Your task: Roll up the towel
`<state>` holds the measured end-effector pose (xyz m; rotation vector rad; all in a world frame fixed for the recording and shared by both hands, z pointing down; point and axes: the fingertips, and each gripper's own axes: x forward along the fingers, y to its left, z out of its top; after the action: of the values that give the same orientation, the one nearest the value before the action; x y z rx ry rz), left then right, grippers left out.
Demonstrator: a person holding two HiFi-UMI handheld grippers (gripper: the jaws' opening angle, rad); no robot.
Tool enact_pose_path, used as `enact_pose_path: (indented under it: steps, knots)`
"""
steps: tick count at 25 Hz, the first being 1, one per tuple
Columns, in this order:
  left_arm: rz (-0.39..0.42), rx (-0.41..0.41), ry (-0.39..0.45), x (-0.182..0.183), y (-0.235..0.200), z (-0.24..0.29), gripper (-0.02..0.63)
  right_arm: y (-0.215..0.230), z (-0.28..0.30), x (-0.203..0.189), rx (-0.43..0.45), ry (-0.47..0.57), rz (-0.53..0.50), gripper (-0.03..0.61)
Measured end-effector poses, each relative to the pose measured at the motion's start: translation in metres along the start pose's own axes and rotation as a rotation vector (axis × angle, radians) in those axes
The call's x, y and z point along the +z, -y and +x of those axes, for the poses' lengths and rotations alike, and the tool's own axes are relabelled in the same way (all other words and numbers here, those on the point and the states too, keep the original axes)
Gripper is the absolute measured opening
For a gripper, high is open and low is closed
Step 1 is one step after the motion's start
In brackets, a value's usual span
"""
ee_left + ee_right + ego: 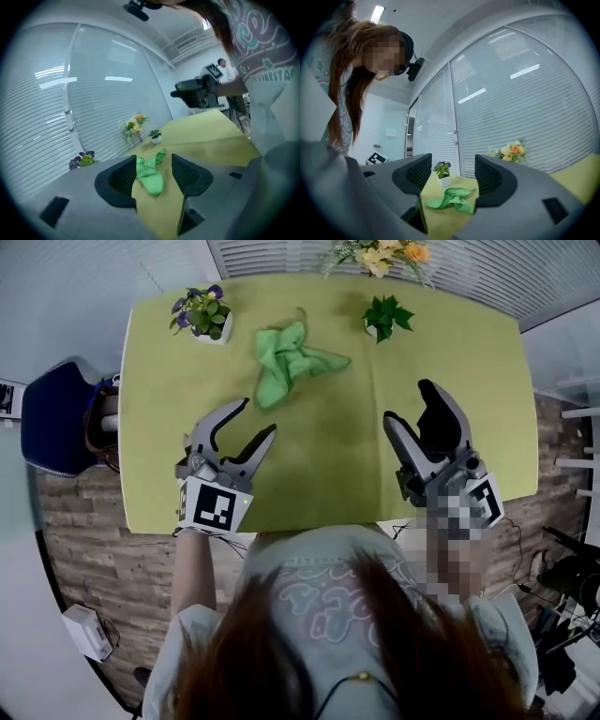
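- Head view: a yellow-green desk (pixel 328 465) fills the middle.
- The left gripper (pixel 260 415) hangs over the desk's near left, jaws wide apart, holding nothing.
- The right gripper (pixel 408 400) hangs over the near right, jaws equally spread and empty.
- The green towel (pixel 291 360) lies crumpled on the far half, well apart from both grippers.
- A purple-flowered pot (pixel 202 315) stands left of the towel, a small green plant (pixel 384 317) right of it.

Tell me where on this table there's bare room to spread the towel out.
Bare table shows in the near middle, between the left gripper and right gripper, in front of the crumpled towel. The right end, past the green plant, is free. The far edge is crowded: purple-flowered pot, towel, green plant.
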<state>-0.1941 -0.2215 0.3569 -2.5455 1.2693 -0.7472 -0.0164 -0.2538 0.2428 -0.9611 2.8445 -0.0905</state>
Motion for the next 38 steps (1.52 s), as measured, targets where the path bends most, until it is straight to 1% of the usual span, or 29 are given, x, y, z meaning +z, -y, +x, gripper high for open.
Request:
enact_pose_path:
  steps: [2,4,6,8,9,11,13,15,16,18,21,24,26,29,34,36,38]
  knots:
    - [0.074,-0.039,-0.06,-0.022,0.002,0.015,0.233,0.001,-0.005,0.0,-0.038,0.002,-0.003,0.279]
    - [0.122,-0.088,-0.124,-0.046,0.006,0.029,0.233,0.003,-0.012,0.001,-0.078,0.004,-0.008,0.279]
    - [0.136,-0.146,-0.177,-0.067,0.01,0.042,0.232,0.004,-0.02,0.002,-0.115,0.008,-0.011,0.279]
    - [0.145,-0.188,-0.211,-0.08,0.014,0.051,0.227,0.005,-0.028,0.003,-0.146,0.011,-0.015,0.279]
    - [0.152,-0.198,-0.221,-0.083,0.014,0.054,0.209,0.005,-0.032,0.002,-0.16,0.011,-0.015,0.279]
    - [0.169,-0.206,-0.235,-0.087,0.013,0.058,0.148,0.004,-0.039,0.001,-0.186,0.011,-0.013,0.279]
    - [0.195,-0.215,-0.251,-0.088,0.013,0.059,0.113,0.003,-0.046,0.002,-0.207,0.015,-0.009,0.279]
    - [0.221,-0.222,-0.265,-0.09,0.012,0.059,0.041,0.003,-0.05,0.003,-0.22,0.02,-0.01,0.279]
    - [0.221,-0.223,-0.266,-0.089,0.012,0.058,0.038,0.003,-0.052,0.003,-0.223,0.021,-0.012,0.277]
    - [0.19,-0.221,-0.251,-0.082,0.009,0.055,0.025,0.002,-0.056,0.003,-0.22,0.02,-0.017,0.273]
    - [0.094,-0.206,-0.2,-0.062,0.0,0.038,0.021,-0.001,-0.056,0.002,-0.197,0.016,-0.024,0.273]
    - [-0.05,-0.178,-0.144,-0.04,-0.011,0.012,0.021,-0.004,-0.049,0.001,-0.146,0.009,-0.02,0.272]
    - [-0.121,-0.151,-0.136,-0.035,-0.012,-0.008,0.021,-0.008,-0.038,-0.002,-0.084,-0.008,-0.021,0.263]
    - [-0.191,-0.079,-0.15,-0.045,-0.012,-0.038,0.02,-0.02,-0.011,-0.015,0.052,-0.075,-0.064,0.244]
    - [-0.312,0.034,-0.175,-0.069,-0.01,-0.083,0.02,-0.041,0.053,-0.061,0.296,-0.277,-0.186,0.242]
    - [-0.363,0.085,-0.181,-0.074,-0.006,-0.097,0.021,-0.05,0.084,-0.076,0.382,-0.314,-0.236,0.237]
    - [-0.405,0.125,-0.177,-0.078,-0.005,-0.108,0.021,-0.071,0.109,-0.087,0.473,-0.321,-0.306,0.235]
